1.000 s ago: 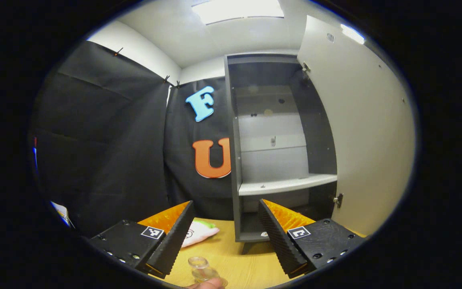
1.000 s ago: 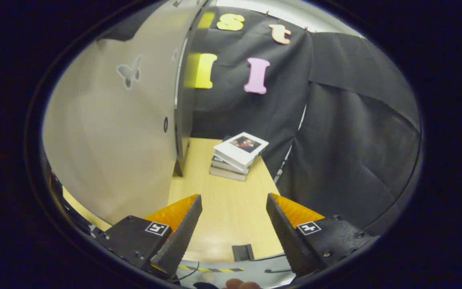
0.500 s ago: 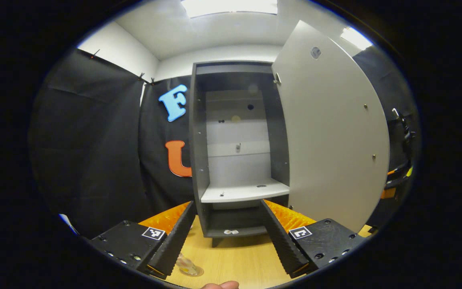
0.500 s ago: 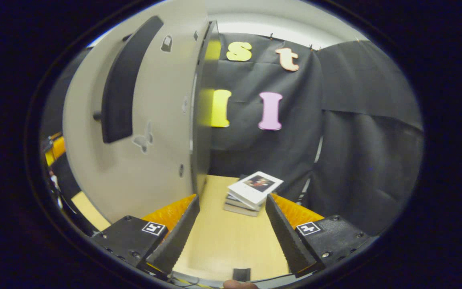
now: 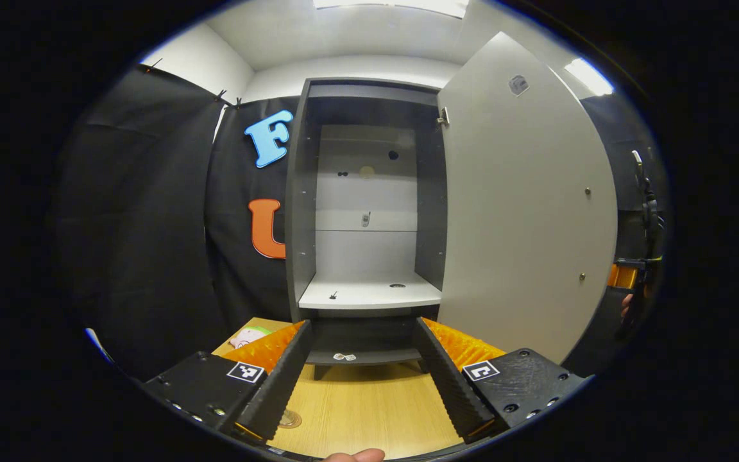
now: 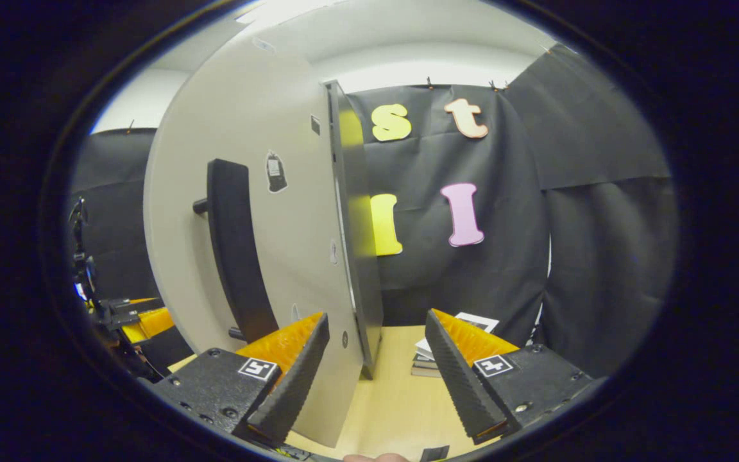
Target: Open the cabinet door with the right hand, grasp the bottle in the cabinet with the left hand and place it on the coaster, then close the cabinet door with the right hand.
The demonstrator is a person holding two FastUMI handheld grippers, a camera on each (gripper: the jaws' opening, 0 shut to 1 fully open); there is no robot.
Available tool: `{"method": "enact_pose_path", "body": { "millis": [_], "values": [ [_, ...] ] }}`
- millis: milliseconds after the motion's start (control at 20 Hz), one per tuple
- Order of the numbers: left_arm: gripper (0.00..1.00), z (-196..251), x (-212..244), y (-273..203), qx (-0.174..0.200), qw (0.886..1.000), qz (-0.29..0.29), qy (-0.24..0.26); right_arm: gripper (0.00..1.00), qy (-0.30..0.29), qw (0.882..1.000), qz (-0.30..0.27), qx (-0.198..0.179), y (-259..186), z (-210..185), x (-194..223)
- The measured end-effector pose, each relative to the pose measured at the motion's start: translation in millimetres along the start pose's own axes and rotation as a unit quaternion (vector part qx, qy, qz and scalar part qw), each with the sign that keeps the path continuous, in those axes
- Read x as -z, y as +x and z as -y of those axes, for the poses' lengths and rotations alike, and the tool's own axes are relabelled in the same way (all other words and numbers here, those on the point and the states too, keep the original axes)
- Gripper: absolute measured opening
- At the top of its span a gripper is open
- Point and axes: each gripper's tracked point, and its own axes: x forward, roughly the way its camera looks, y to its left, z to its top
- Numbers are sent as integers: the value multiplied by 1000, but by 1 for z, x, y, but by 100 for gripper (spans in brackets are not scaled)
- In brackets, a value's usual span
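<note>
1. In the left gripper view, the left gripper (image 5: 363, 372) sits at the bottom centre of the frame with its jaws spread apart and nothing between them.
2. Straight ahead of it, in the middle of the frame, stands the cabinet (image 5: 299, 212). Its pale shelf (image 5: 369, 295) carries no bottle, and the bottle's whereabouts cannot be told from either view.
3. The cabinet door (image 5: 523, 212) is swung out to the right of the frame, inner face toward the camera.
4. A small round coaster (image 5: 290, 419) lies on the wooden table (image 5: 369, 410) at the lower left, partly behind the gripper's left finger.
5. A pink-and-green object (image 5: 249, 335) rests on the table at the left, beside the cabinet's foot; what it is cannot be told.
6. In the right gripper view, the right gripper (image 6: 376, 372) is at the bottom centre, jaws released and gripping nothing.
7. The door's outer face fills the left half of that frame, with its dark handle (image 6: 235, 250) just above the gripper's left finger, apart from it.
8. A stack of books (image 6: 430, 366) lies on the table at lower right, partly behind the right finger.
</note>
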Motion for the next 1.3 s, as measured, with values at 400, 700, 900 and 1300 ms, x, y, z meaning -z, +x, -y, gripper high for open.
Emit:
{"method": "enact_pose_path", "body": {
  "millis": [400,700,900,1300],
  "values": [
    [97,-17,29,9,-6,1000,-29,-9,96,4,999,-23,-41,22,-51,5],
    [97,-35,36,14,-18,999,-26,-14,96,13,997,-38,-71,42,-86,4],
    [97,-60,28,22,-27,999,-11,-13,96,6,996,-38,-82,58,-101,-2],
    [97,-108,18,34,-44,999,16,-21,96,-4,994,-33,-106,91,-154,-6]
  ]
}}
